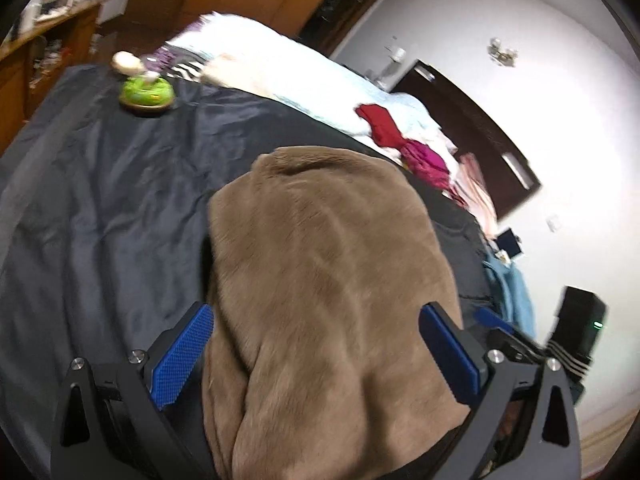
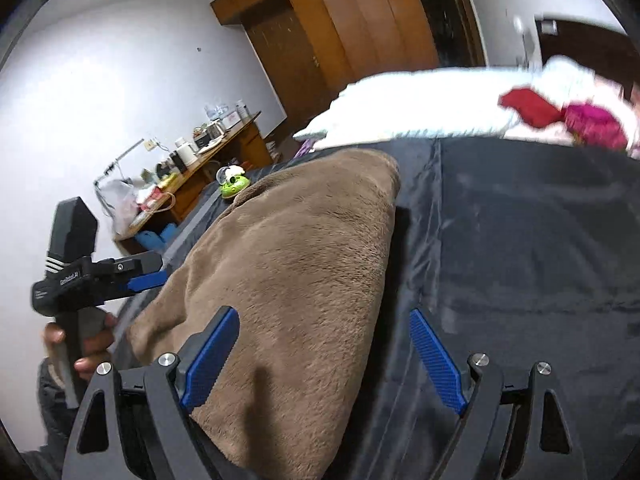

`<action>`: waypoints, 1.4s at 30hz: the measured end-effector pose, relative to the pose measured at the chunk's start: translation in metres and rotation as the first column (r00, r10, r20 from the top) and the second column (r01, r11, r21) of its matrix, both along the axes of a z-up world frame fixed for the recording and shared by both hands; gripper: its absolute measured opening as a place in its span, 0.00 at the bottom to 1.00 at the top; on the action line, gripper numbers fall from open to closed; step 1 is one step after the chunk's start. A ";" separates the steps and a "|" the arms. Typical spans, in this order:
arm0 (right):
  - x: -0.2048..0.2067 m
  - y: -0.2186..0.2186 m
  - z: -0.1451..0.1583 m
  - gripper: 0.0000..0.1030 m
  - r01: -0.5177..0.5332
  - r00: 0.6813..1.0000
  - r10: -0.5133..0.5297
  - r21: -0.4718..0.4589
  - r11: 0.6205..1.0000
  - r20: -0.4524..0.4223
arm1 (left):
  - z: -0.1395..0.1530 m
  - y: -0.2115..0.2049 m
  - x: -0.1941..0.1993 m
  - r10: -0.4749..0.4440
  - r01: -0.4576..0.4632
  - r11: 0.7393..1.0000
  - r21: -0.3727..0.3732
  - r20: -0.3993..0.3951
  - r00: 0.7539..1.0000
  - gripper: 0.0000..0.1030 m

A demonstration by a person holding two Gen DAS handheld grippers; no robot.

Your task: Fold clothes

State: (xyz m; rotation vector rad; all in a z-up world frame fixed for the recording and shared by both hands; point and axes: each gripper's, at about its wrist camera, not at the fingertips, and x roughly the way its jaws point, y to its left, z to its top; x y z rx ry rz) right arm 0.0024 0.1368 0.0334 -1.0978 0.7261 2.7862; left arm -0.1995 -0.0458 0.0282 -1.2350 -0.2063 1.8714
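Between my left gripper's [image 1: 316,354] two blue ribbed pads [image 1: 182,358], spread wide apart at the bottom of the left wrist view, lies the folded brown fleece garment [image 1: 328,280]; neither pad pinches it, though the left-hand pad sits just beside its edge. My right gripper [image 2: 324,354] is likewise spread open at the bottom of the right wrist view, with its left pad [image 2: 210,360] over the fleece and its right pad over the dark navy bedsheet [image 2: 520,260], nothing caught between them.

That fuzzy brown bundle rests on the sheet and fills the centre of the left view, running from the lower edge up to a rounded end past mid-frame. In the right view it slants from lower centre up toward the middle left. At the left edge of that view my left hand [image 2: 86,344] grips the black handle of the left gripper, whose blue pads look open beside the fleece.

Farther out on the sheet, near the upper left of the left view, stands a green round toy with a pale figure on top [image 1: 146,88]. Beyond the sheet lies a white quilt [image 1: 304,76] with a red cloth [image 1: 380,124] and a magenta cloth [image 1: 426,162] on it. A wooden desk cluttered with bottles and boxes [image 2: 208,152] sits at middle left of the right view, and an orange-brown wooden wardrobe [image 2: 344,28] stands at the top.
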 end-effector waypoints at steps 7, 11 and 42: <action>-0.029 0.033 -0.029 0.86 -0.051 0.998 0.054 -0.235 0.971 0.006 | -0.025 0.016 -0.023 -0.068 0.066 0.998 0.016 0.129 0.989 1.00; -0.046 0.042 -0.049 0.86 -0.055 0.996 0.073 -0.332 0.942 0.042 | -0.033 0.016 -0.030 -0.095 0.091 0.995 0.029 0.166 0.982 1.00; -0.089 0.021 -0.069 0.60 -0.168 0.985 0.168 -0.369 0.914 -0.032 | -0.039 0.042 -0.026 -0.187 0.196 0.980 -0.031 0.184 0.965 0.60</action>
